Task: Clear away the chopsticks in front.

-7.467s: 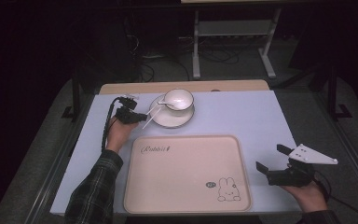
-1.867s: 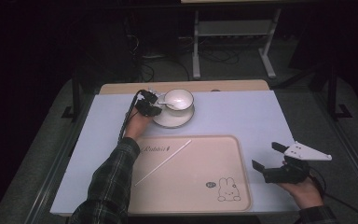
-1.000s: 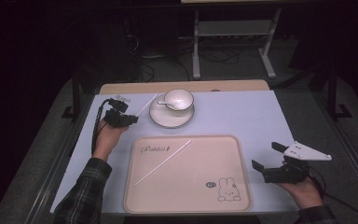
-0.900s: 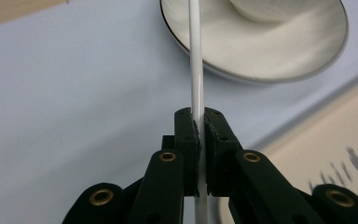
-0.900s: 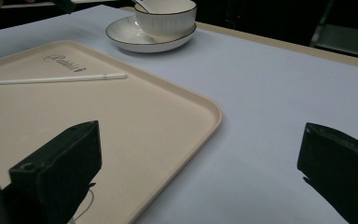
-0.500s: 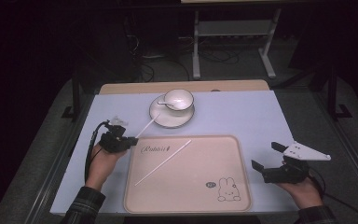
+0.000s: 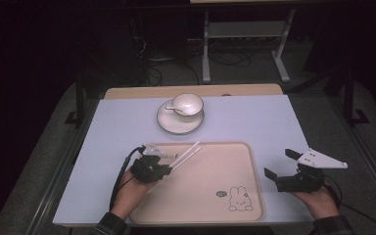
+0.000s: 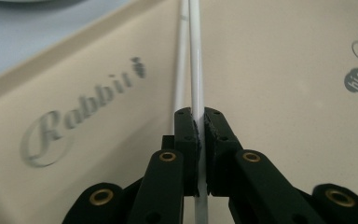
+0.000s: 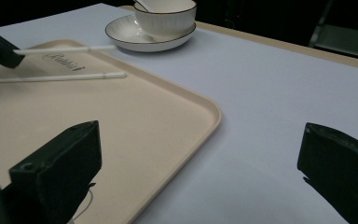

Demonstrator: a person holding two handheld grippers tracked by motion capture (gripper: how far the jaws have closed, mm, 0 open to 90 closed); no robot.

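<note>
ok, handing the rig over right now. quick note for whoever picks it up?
Left gripper: shut on one white chopstick, held just above the beige tray at its near-left part.
Right gripper: open, holding nothing, at the tray's right edge.
Second chopstick: lying flat on the tray, alongside the held one.
White cup with a spoon in it sits on its saucer beyond the tray, untouched.
Done: one chopstick on the tray, the other carried over it.
Left, probably: lay the held chopstick beside the first and release. Whether the cup and saucer should go on the tray too is unclear.
</note>
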